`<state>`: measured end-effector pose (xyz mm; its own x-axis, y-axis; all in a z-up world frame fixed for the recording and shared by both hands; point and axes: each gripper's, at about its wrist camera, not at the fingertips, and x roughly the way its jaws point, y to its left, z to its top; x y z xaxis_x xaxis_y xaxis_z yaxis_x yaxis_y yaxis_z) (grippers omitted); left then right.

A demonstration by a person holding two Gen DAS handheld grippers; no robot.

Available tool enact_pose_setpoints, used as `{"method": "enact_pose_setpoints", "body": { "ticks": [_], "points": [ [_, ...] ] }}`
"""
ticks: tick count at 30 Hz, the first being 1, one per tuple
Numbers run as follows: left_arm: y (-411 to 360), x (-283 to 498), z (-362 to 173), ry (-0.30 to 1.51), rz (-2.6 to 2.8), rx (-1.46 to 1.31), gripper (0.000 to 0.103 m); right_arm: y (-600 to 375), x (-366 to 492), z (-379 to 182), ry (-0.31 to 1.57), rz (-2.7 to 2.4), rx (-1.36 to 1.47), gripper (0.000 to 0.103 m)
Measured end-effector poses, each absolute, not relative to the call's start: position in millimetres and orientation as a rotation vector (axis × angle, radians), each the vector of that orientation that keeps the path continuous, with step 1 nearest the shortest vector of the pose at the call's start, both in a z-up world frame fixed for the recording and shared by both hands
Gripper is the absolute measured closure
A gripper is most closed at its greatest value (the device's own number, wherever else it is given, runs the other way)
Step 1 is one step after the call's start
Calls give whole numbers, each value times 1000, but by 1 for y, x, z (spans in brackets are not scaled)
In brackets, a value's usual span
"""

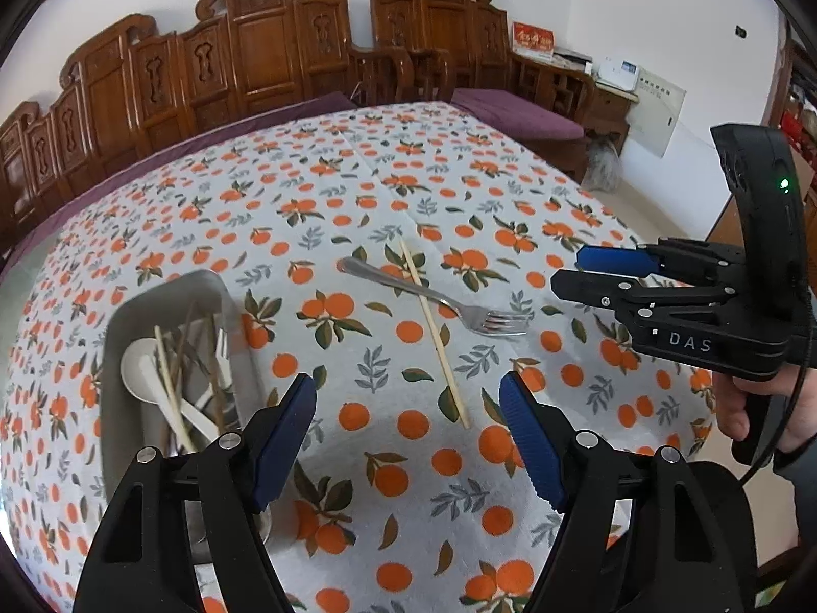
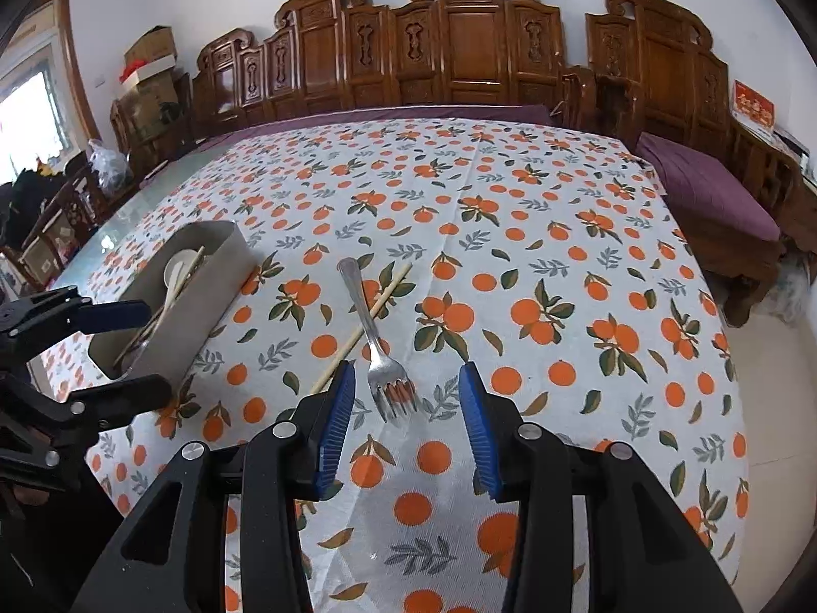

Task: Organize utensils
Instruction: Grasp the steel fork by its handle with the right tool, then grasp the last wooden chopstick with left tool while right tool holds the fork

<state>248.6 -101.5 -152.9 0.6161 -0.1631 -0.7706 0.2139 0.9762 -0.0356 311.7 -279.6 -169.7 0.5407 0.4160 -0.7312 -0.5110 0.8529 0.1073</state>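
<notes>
With fingers spread and empty, the right gripper frames the fork lying across a chopstick mid-bench, probably to grasp it, while the open left gripper waits beside the tray at nine o'clock.

Table: carries the tray, fork and loose chopstick.
Tray: at the table's left part, well left of the fork.
Tray contents: spoon, chopsticks and other utensils lying inside.
Fork: near mid-table, lying across the loose chopstick, tines towards the near edge.
Left gripper: above the table, between tray and fork.
Right gripper: directly before the tines.
Chairs: behind the table.
</notes>
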Motion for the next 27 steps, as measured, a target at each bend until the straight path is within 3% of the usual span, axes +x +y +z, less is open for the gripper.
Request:
{"method": "enact_pose_setpoints", "body": {
  "ticks": [4,10,18,22,27],
  "points": [
    [-102,256,-163,902,-212,66,31,-267,327,-189,858,590,-126,59],
    [-101,262,-171,913,-206,79,31,-242,358,-219,919,625,-182,67],
    [-98,265,-176,923,-192,92,31,-215,377,-229,936,696,-271,69],
    [-94,266,-176,927,-184,90,31,-205,381,-229,933,699,-319,89],
    [-93,267,-176,927,-185,85,31,-201,372,-229,917,694,-362,95]
  ]
}}
